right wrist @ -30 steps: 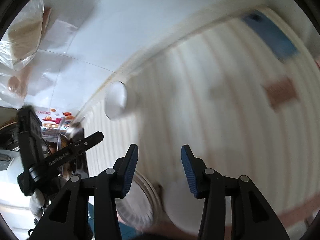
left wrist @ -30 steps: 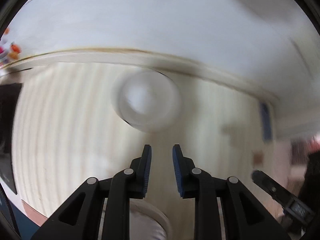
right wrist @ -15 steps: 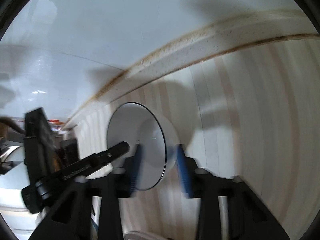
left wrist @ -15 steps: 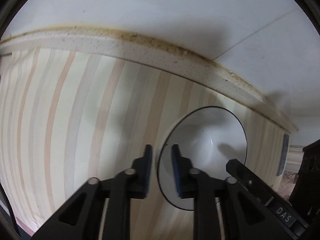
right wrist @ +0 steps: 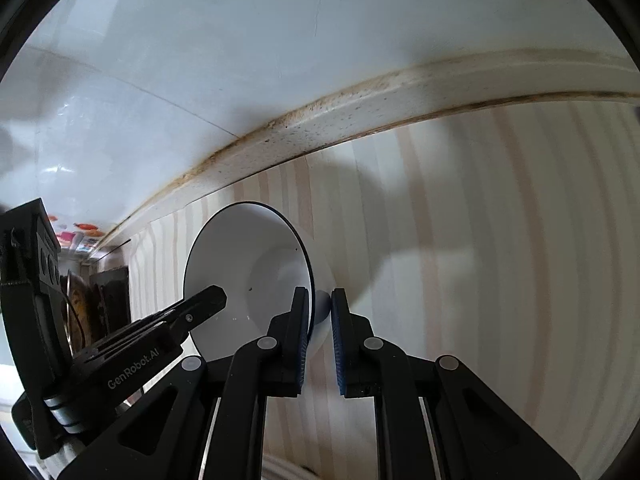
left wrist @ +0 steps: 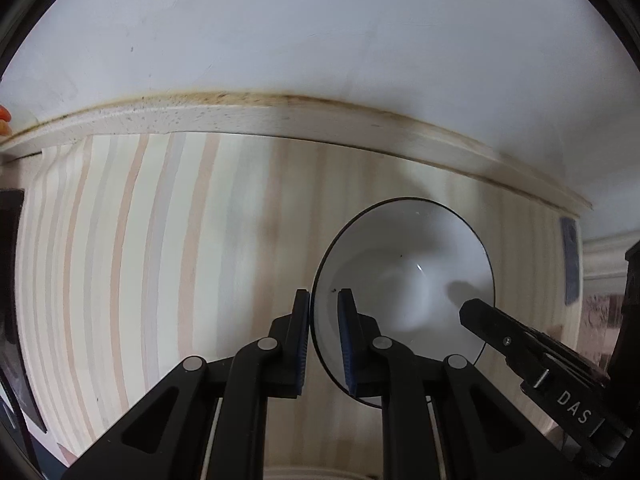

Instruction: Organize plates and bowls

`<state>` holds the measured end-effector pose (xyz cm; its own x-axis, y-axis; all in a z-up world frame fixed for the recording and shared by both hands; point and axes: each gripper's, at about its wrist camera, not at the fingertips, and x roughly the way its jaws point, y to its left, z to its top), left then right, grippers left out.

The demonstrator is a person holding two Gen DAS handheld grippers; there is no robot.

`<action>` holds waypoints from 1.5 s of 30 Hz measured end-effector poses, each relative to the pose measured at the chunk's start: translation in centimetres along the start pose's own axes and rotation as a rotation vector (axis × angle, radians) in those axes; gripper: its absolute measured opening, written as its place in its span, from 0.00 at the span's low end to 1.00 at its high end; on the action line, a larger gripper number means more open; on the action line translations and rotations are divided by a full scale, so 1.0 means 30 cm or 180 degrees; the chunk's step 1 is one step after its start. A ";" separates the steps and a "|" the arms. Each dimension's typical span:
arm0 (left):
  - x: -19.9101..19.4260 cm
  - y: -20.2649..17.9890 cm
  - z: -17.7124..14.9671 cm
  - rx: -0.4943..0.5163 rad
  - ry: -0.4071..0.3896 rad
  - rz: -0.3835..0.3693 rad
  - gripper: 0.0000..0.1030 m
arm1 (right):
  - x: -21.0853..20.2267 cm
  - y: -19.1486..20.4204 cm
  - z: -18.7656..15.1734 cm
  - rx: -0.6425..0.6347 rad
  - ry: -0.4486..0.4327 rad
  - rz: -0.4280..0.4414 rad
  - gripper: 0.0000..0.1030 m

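A white bowl with a thin dark rim stands upright on the striped countertop, close to the back wall. My left gripper points steeply down and is shut on the bowl's left rim, one pad inside and one outside. In the right wrist view the bowl sits left of centre, and my right gripper has its jaws closing on the opposite rim, with the bowl wall between the pads. Each gripper shows in the other's view: the right gripper and the left gripper.
A speckled, stained backsplash strip and a white tiled wall run just behind the bowl. A dark object stands at the counter's left end, a blue item at the right. A pale dish rim lies below the grippers.
Both grippers came down onto the bowl, which now looks larger. The right jaws narrowed from wide apart to a tight grip on the rim; the left jaws settled over the other side.
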<state>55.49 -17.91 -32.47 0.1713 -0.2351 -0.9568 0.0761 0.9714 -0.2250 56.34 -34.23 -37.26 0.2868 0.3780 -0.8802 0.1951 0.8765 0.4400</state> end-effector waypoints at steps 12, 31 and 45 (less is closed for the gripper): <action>-0.217 -0.272 -0.257 0.0530 -0.0101 -0.0278 0.12 | -0.370 -0.184 -0.283 0.0133 -0.0184 0.0007 0.12; -0.198 -0.500 -0.629 0.1100 0.0320 -0.0400 0.12 | -0.627 -0.494 -0.683 0.0529 -0.0210 -0.0097 0.13; -0.096 -0.511 -0.667 0.1115 0.0463 -0.0169 0.12 | -0.516 -0.551 -0.714 0.0534 0.0018 -0.0073 0.13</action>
<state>34.16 -31.43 -29.95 0.0187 -0.2528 -0.9673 0.4166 0.8815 -0.2223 28.60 -48.19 -34.71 0.2752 0.3608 -0.8911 0.3556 0.8230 0.4430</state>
